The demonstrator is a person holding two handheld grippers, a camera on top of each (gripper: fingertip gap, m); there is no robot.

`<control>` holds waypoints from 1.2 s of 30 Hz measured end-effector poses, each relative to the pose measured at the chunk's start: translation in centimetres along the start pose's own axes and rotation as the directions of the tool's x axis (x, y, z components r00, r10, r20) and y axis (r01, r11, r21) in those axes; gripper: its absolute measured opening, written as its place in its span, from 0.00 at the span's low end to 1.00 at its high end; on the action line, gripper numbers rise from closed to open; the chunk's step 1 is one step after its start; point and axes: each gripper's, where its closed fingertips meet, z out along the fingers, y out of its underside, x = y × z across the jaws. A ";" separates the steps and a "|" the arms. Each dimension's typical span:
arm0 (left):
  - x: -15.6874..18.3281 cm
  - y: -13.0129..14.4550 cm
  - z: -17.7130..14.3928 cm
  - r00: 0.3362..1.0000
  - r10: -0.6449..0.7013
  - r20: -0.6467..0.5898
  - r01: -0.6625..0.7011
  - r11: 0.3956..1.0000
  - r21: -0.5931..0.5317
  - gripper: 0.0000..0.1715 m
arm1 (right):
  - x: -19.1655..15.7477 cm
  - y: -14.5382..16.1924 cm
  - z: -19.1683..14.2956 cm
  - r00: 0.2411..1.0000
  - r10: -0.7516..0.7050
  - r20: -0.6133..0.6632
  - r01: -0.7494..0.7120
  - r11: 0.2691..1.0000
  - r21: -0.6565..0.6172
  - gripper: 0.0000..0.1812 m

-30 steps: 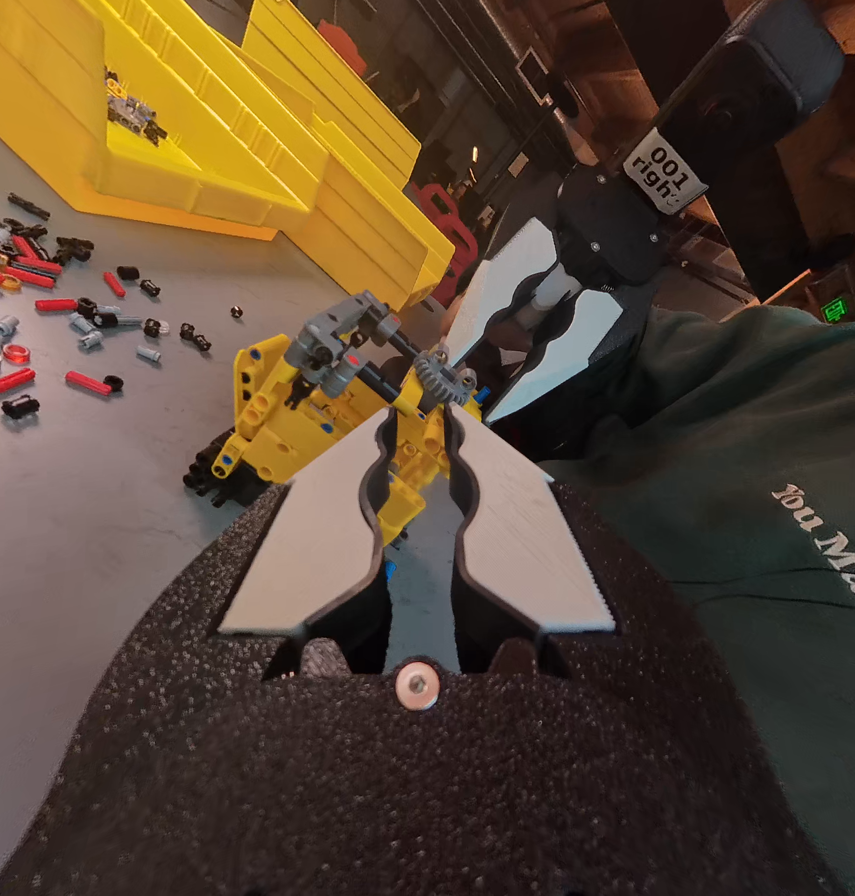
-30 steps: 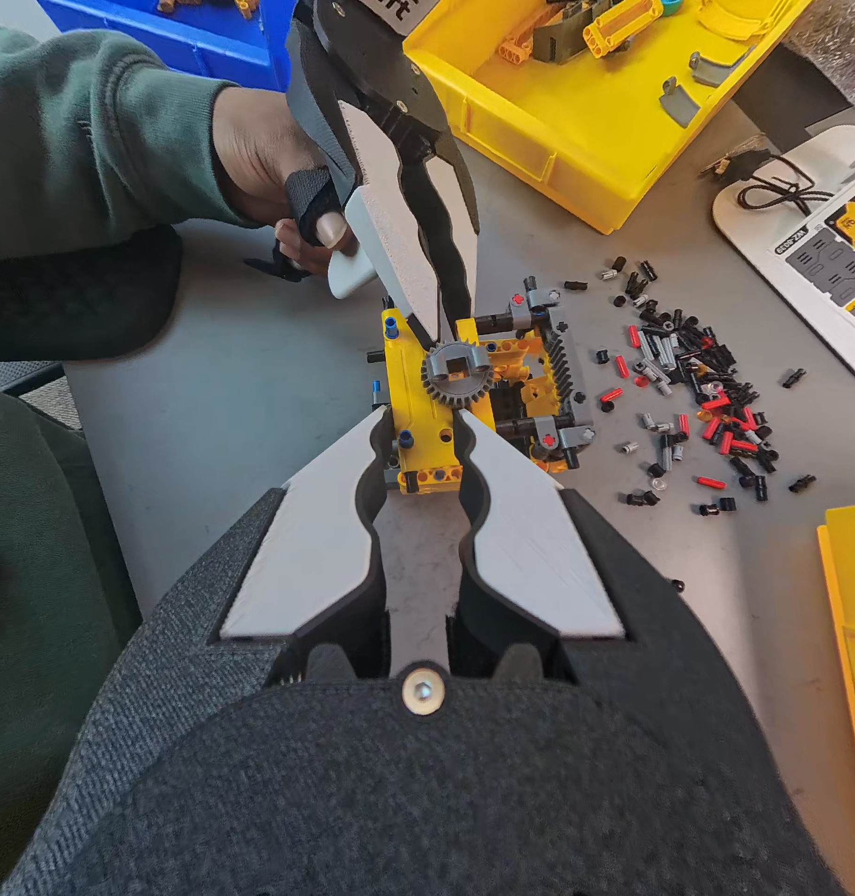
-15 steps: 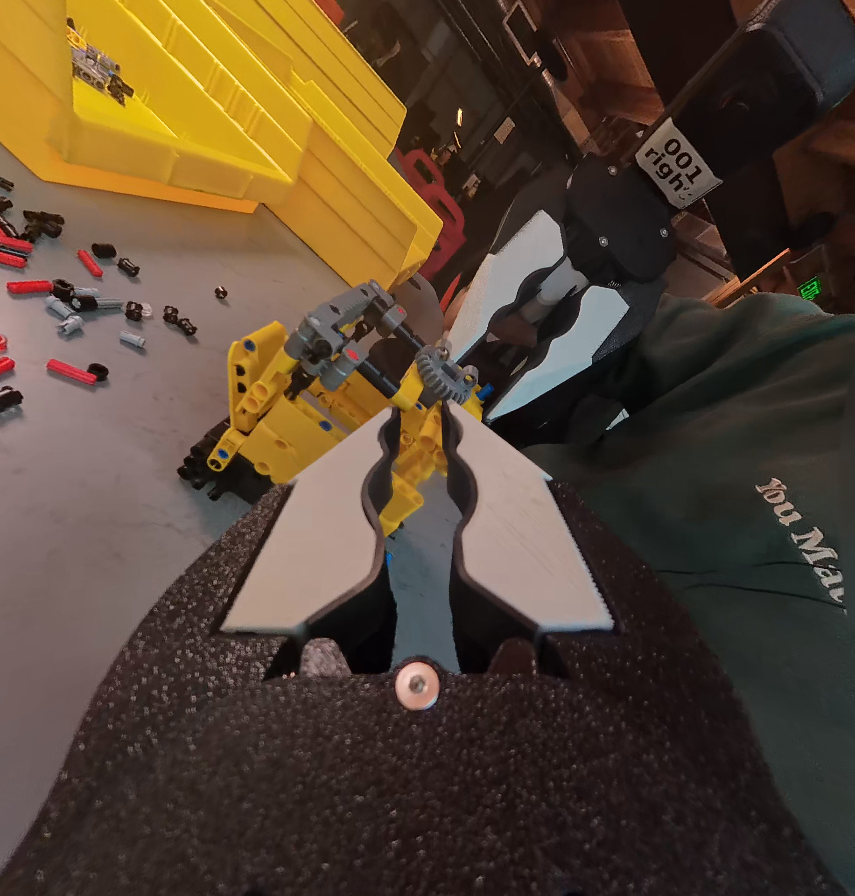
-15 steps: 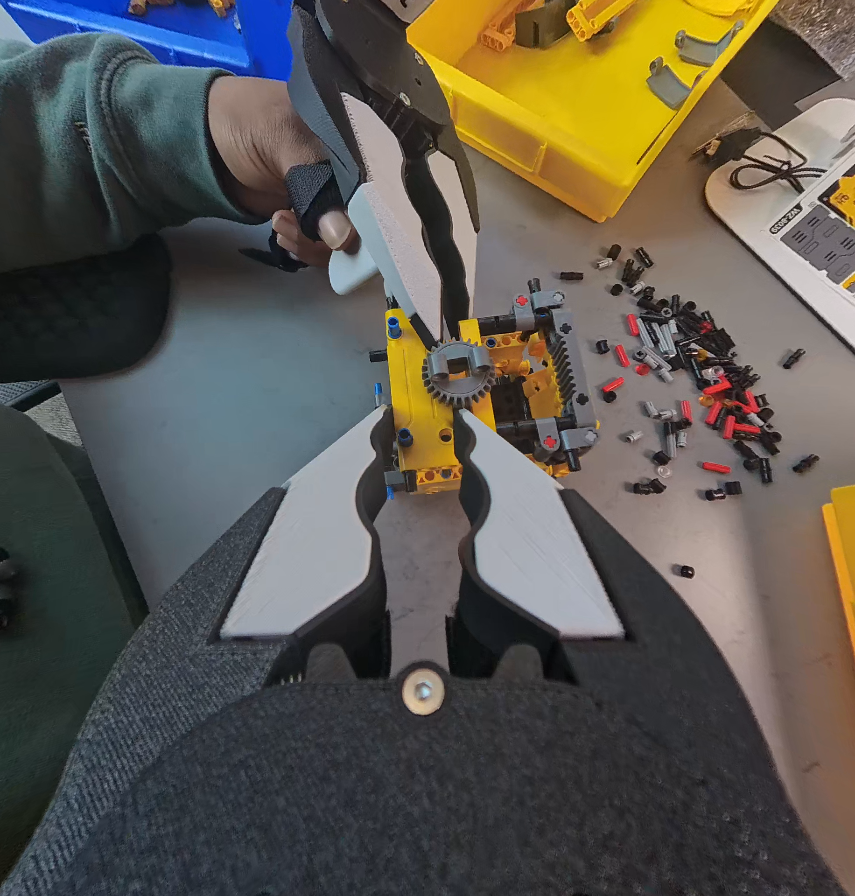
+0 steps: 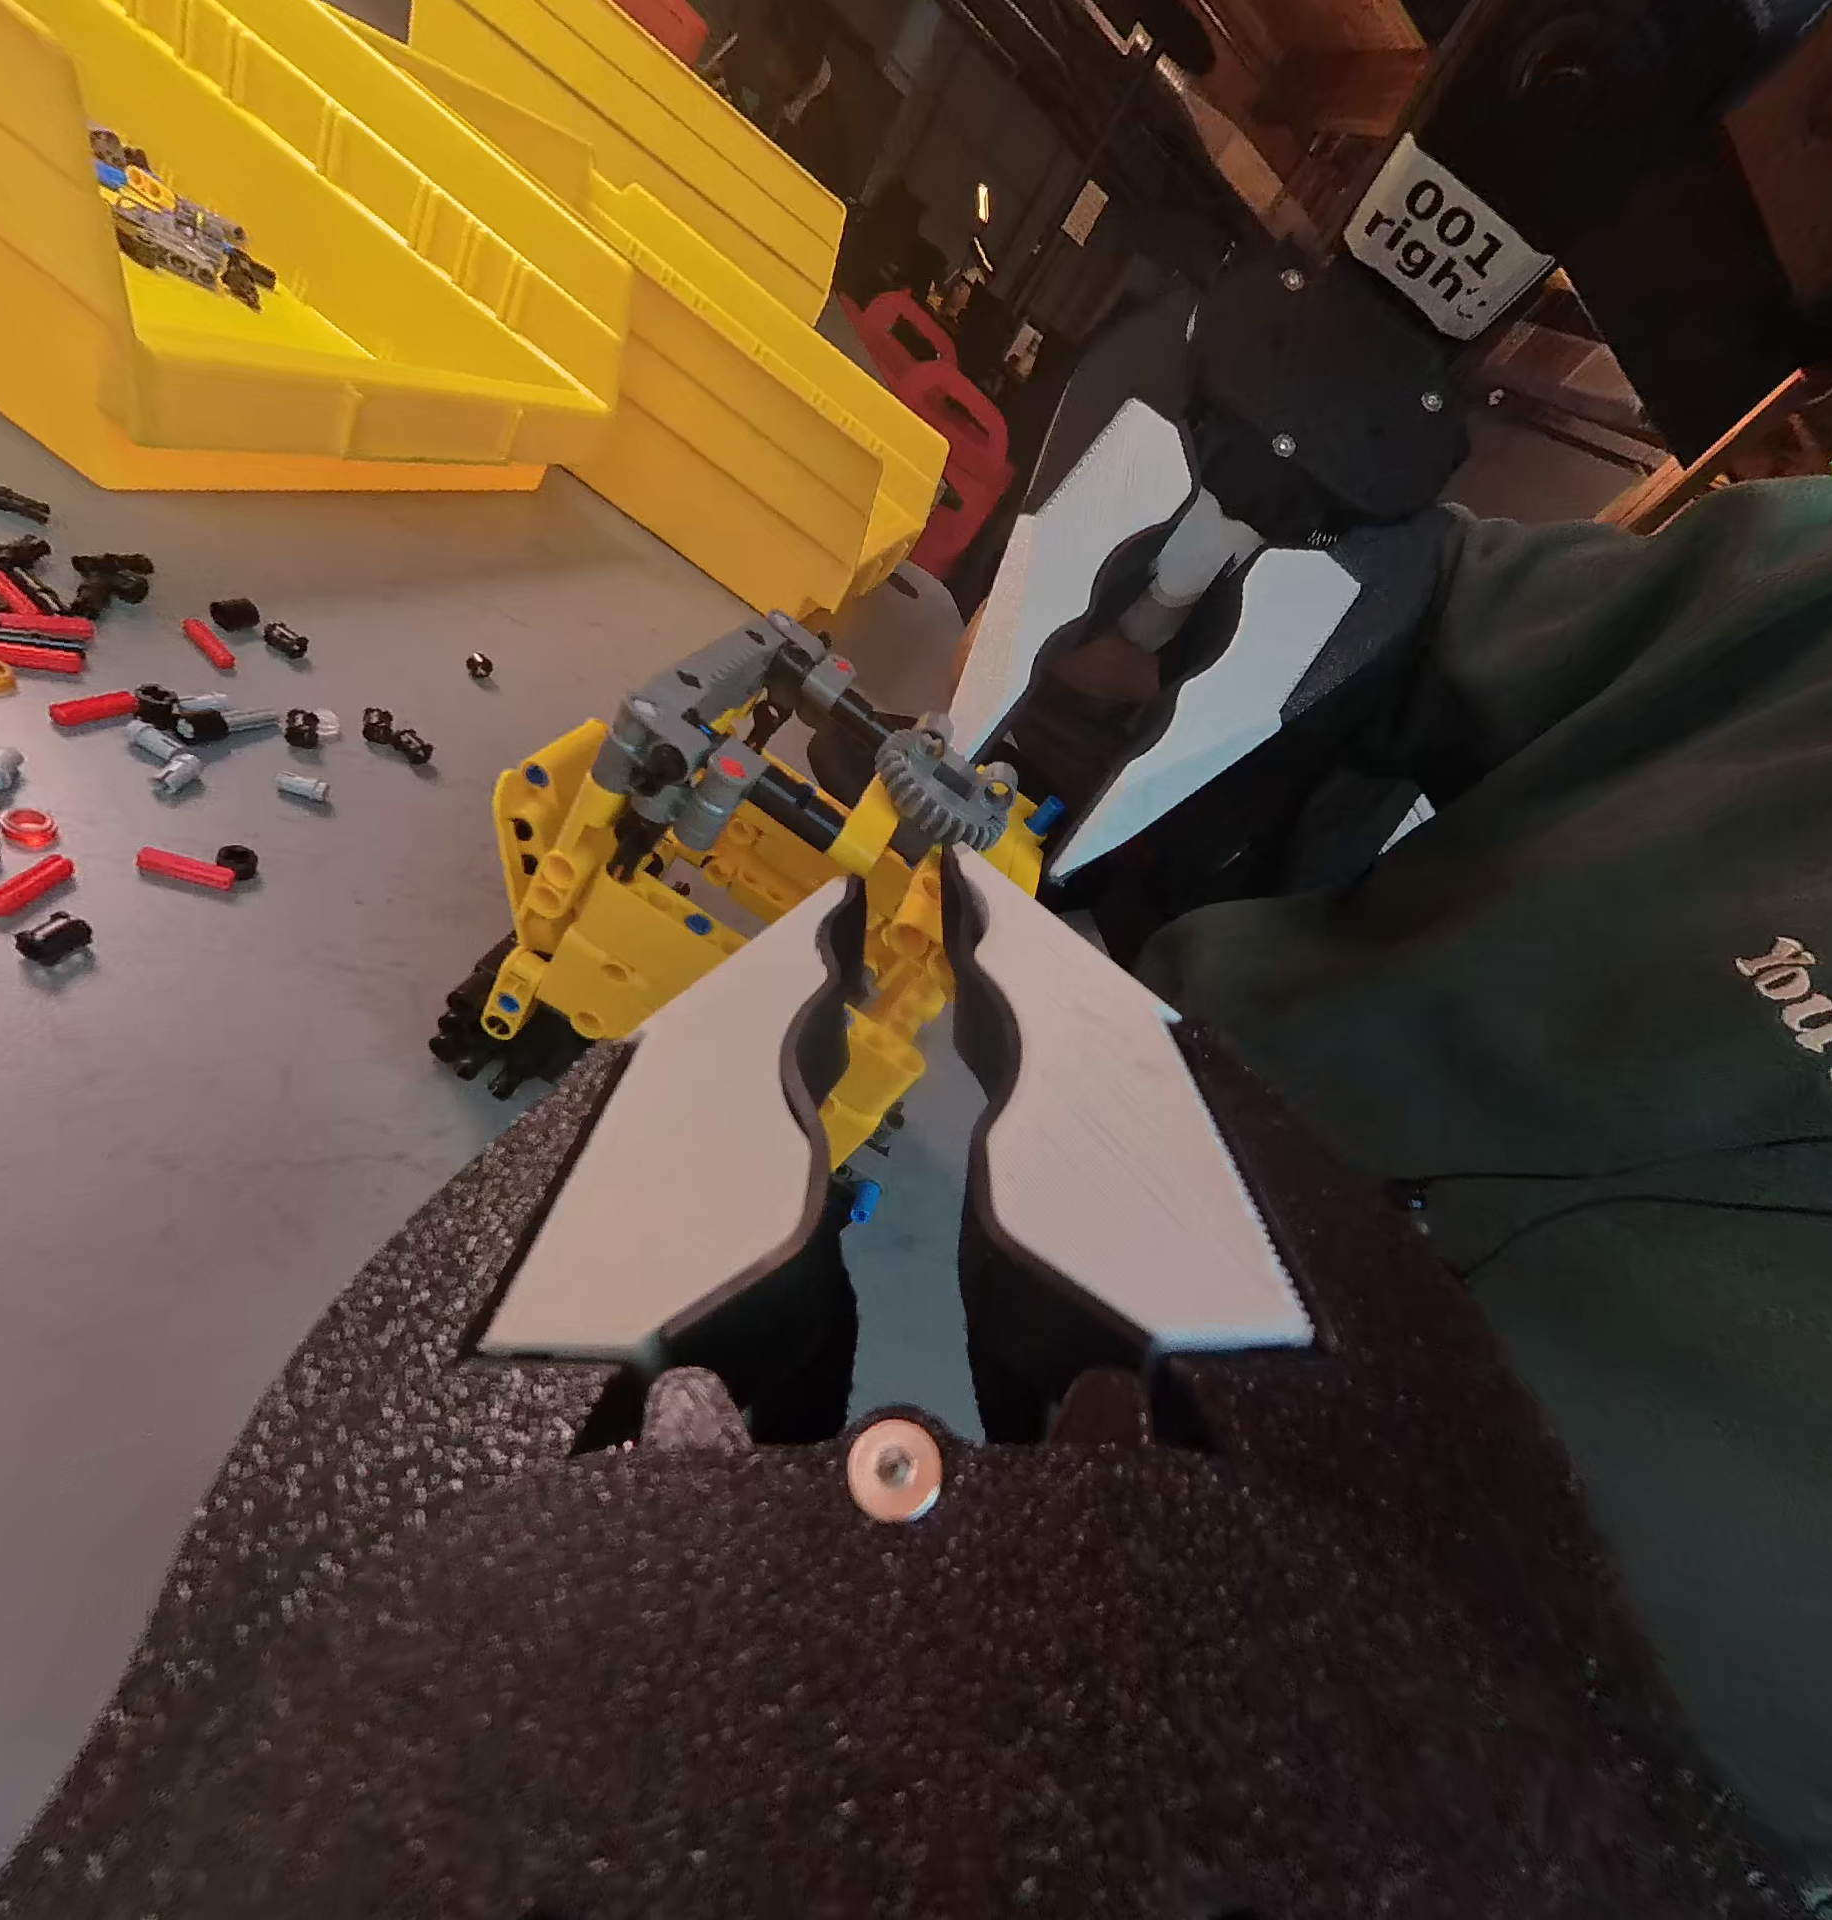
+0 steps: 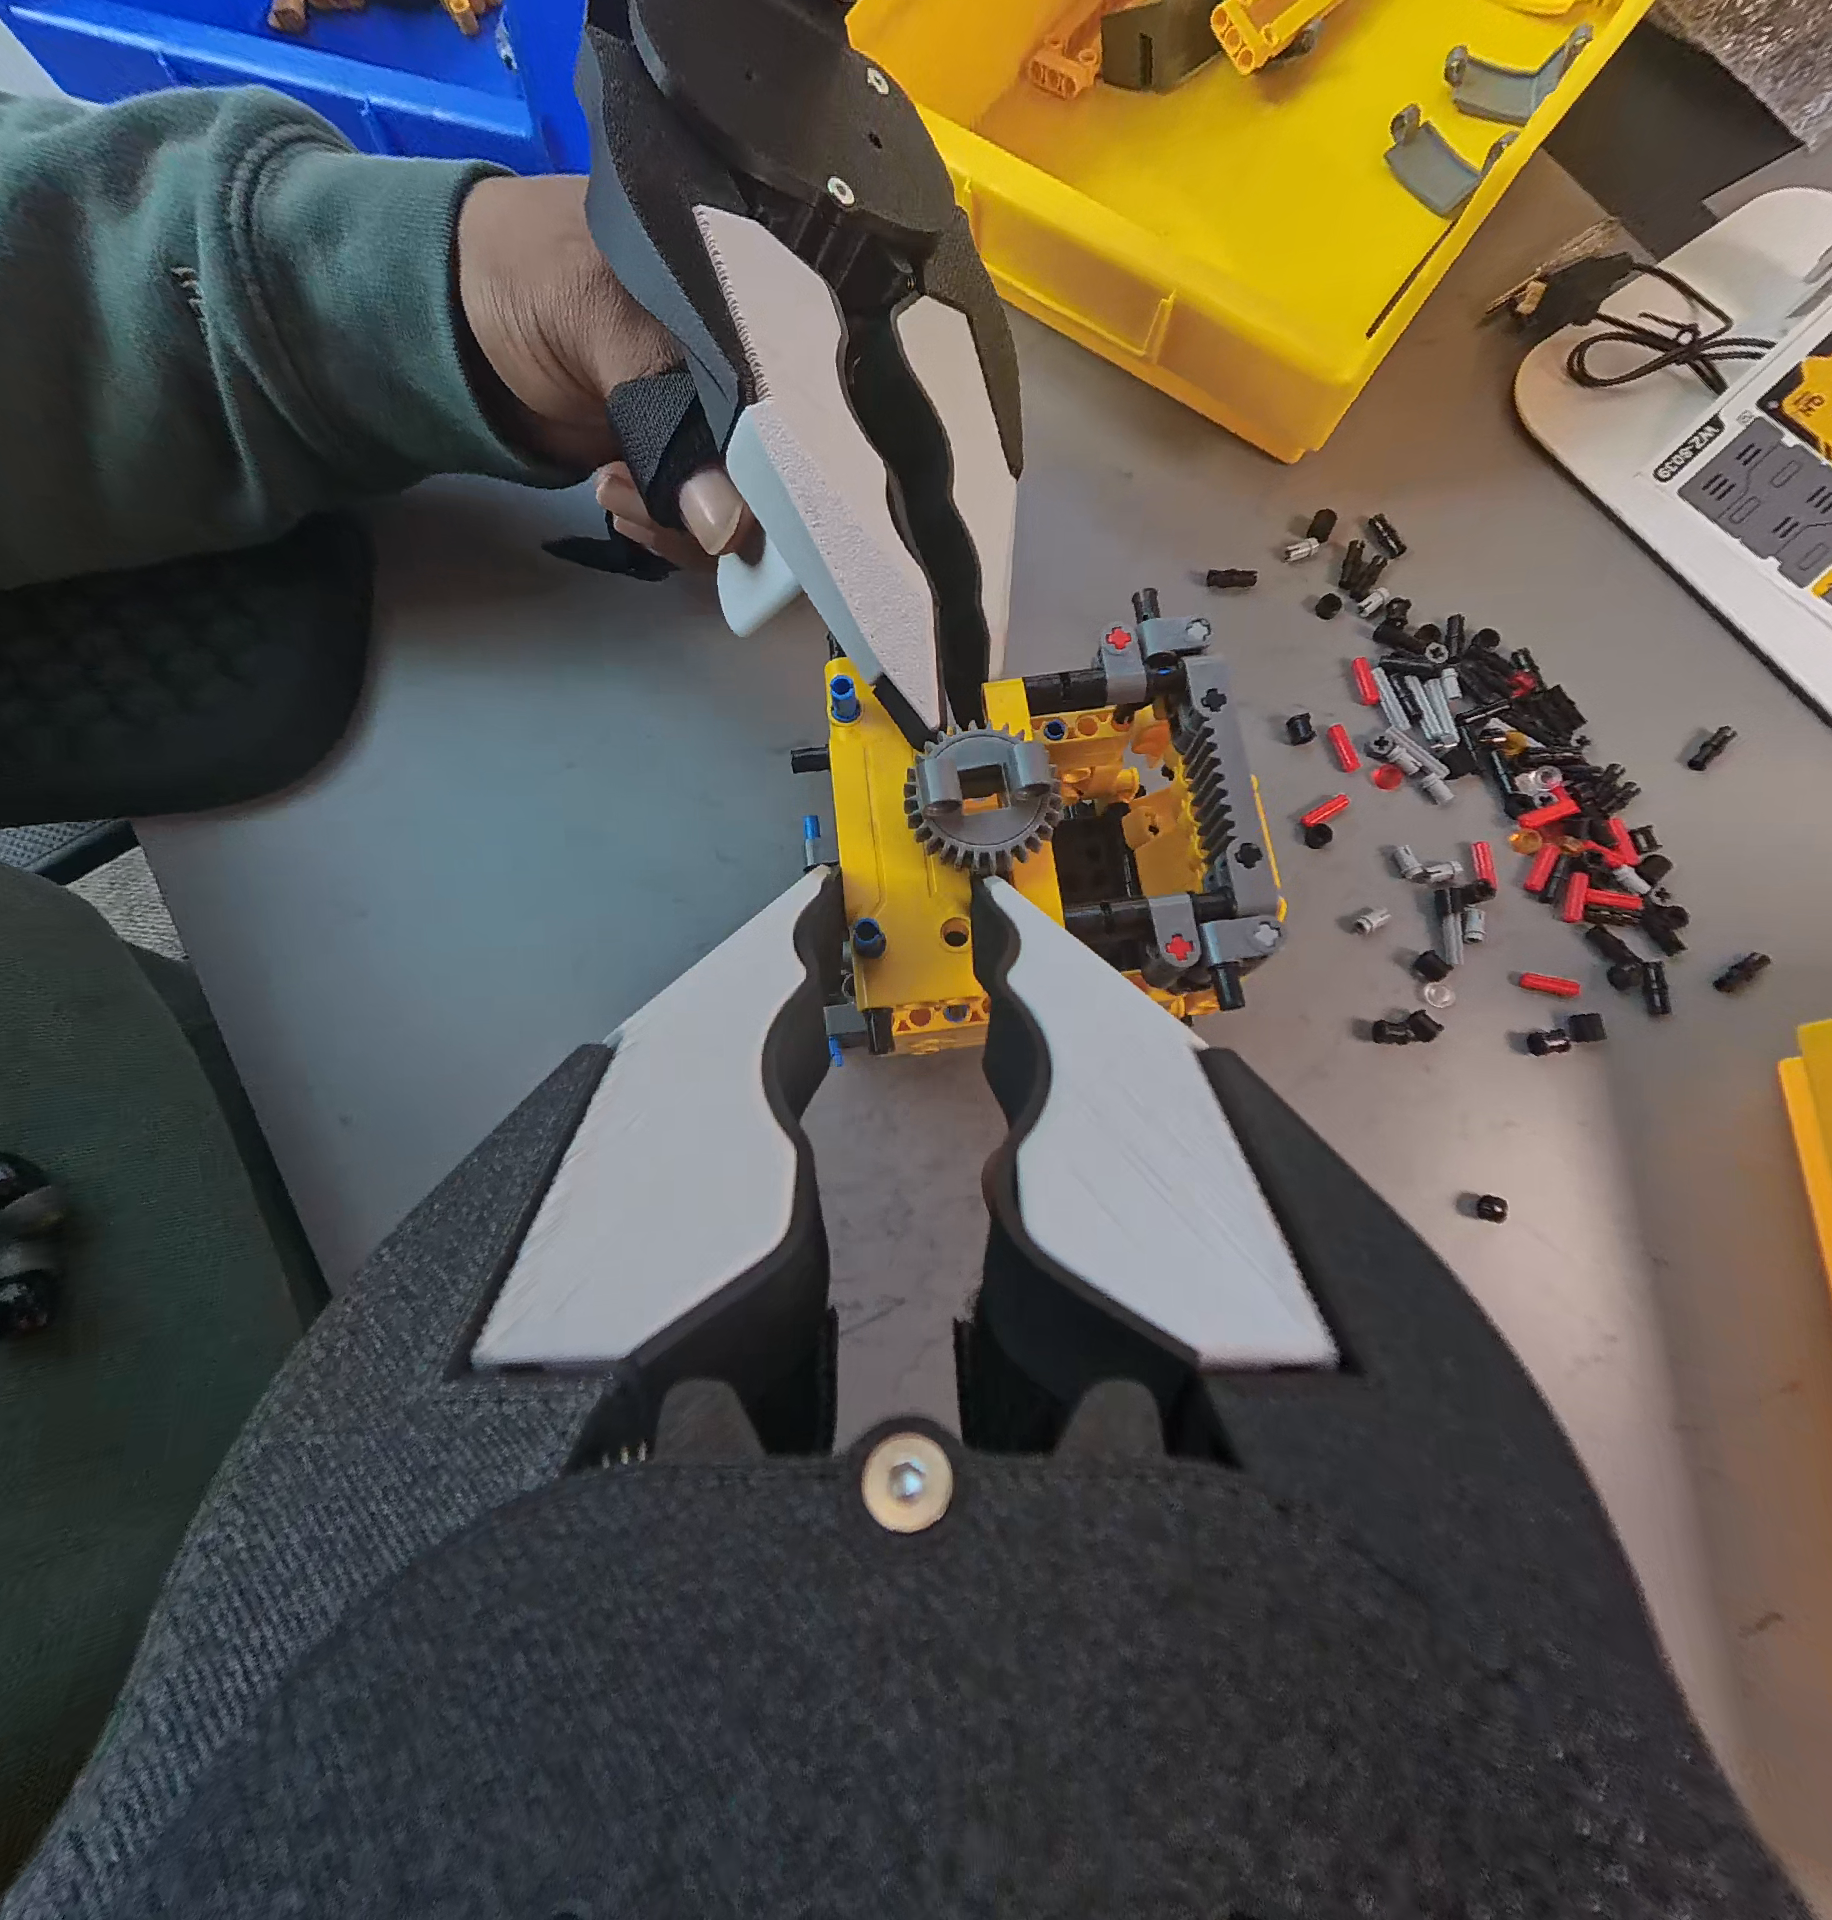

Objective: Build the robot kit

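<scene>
**Model gripped from both ends, gear between the tips**

Obs. The yellow model (image 6: 881, 821) sits on the bench (image 6: 579, 779). Its long side beam runs straight along the line between the two grippers.

Right gripper (image 6: 901, 881): jaws narrowed onto the near end of that beam, one tip against each side face. Reads as clamped, not just flanking.

Left gripper (image 5: 896, 883): comes in from the far end, held by a hand (image 6: 548, 332). Jaws are close together with yellow beam pieces between them. In the right wrist view its tips meet the beam just behind the grey gear (image 6: 953, 831). Clamped too, as far as I can judge; the contact itself is partly hidden.

The gear lies flat on top of the beam, between the two sets of tips. It is just beyond the right tips and not inside either pair of jaws.

Judgement on the hold:
- Squeeze should stay on the solid beam faces, not on the blue pins sticking out of the side.
- Tips should stay clear of the gear teeth.
- The two grips should stay in line, so the beam is not twisted.

Surroundings: loose parts (image 6: 1514, 790) are scattered on the bench to the right of the model, apart from it. A yellow bin (image 6: 1151, 208) sits behind.
</scene>
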 end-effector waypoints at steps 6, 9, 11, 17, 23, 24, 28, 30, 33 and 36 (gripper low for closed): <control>0.7 -0.2 -0.5 0.999 0.013 -0.051 -0.013 1.000 0.008 0.07 | -0.6 -0.3 0.2 0.996 -0.075 -0.048 0.075 0.997 0.012 0.13; 0.5 -0.1 -0.4 0.999 0.012 -0.034 -0.012 1.000 0.002 0.08 | -0.5 -0.3 0.1 0.998 -0.055 -0.033 0.055 0.998 0.009 0.13; 0.4 -0.1 -0.4 0.999 -0.022 -0.040 0.022 1.000 0.008 0.08 | -0.4 -0.3 0.2 0.999 -0.031 -0.019 0.032 0.999 0.018 0.13; 0.6 0.2 -0.4 0.995 -0.061 -0.073 0.062 0.998 0.017 0.04 | -0.5 -0.2 0.4 0.999 0.040 0.022 -0.040 0.999 0.027 0.13; 0.8 0.3 -0.4 0.998 -0.006 -0.063 0.008 1.000 0.018 0.04 | -0.7 -0.1 0.4 1.000 -0.008 -0.005 0.008 1.000 0.025 0.13; 0.9 0.4 -0.4 0.998 0.012 -0.059 -0.011 1.000 0.021 0.04 | -0.8 -0.1 0.4 1.000 -0.018 -0.009 0.018 1.000 0.021 0.13; 1.1 0.6 -0.5 0.997 0.075 -0.034 -0.074 0.997 0.031 0.03 | -0.8 0.0 0.5 0.998 -0.064 -0.030 0.064 0.998 0.003 0.13; 1.3 0.8 -0.5 0.991 0.133 -0.013 -0.132 0.991 0.031 0.01 | -1.1 0.1 0.5 0.996 -0.086 -0.036 0.086 0.996 0.000 0.13; 1.3 0.8 -0.5 0.980 0.196 0.013 -0.197 0.980 0.036 0.01 | -1.1 0.0 0.6 0.993 -0.109 -0.051 0.109 0.994 0.003 0.13; 1.2 0.7 -0.5 0.966 0.255 0.038 -0.256 0.966 0.029 0.01 | -1.0 0.0 0.6 0.991 -0.119 -0.063 0.119 0.993 0.000 0.13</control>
